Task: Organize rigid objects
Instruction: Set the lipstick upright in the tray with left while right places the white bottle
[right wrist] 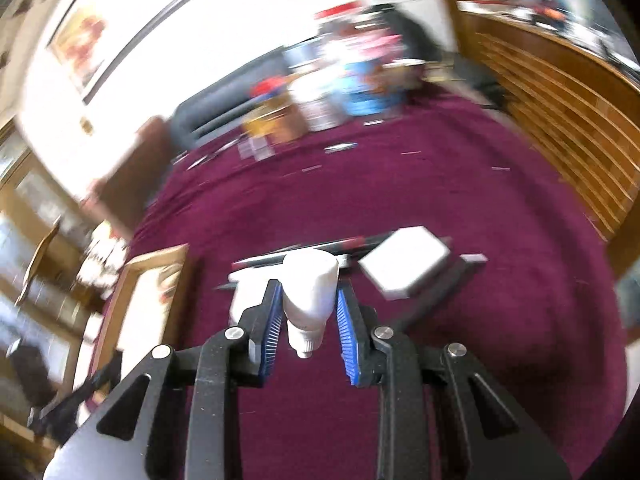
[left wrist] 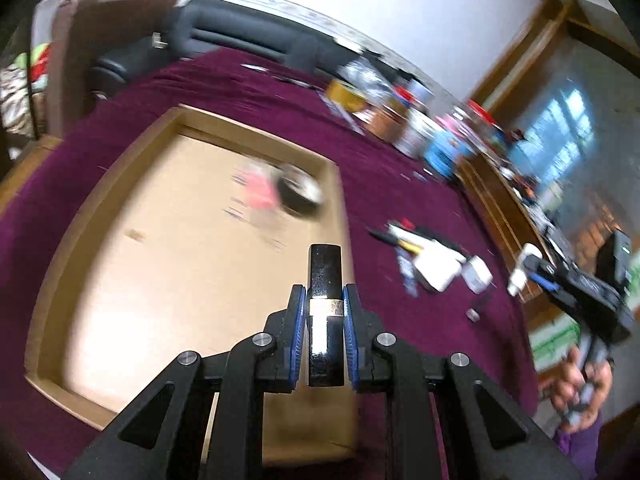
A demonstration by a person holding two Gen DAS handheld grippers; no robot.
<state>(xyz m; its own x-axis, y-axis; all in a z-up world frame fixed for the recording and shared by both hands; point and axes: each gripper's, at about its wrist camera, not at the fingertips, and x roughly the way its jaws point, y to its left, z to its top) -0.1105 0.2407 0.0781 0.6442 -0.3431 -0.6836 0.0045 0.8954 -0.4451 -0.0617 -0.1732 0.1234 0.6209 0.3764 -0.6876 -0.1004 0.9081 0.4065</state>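
My left gripper (left wrist: 325, 300) is clamped on a black tube (left wrist: 325, 276) above the cardboard tray (left wrist: 120, 208), while my right gripper (right wrist: 309, 300) pinches a white bottle (right wrist: 311, 288).

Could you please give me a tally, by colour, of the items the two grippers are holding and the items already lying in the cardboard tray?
Black: 2 – the black tube in the left gripper; a blurred round black item in the cardboard tray
White: 1 – the white bottle in the right gripper
Pink: 1 – a blurred pink item in the tray
Total: 4
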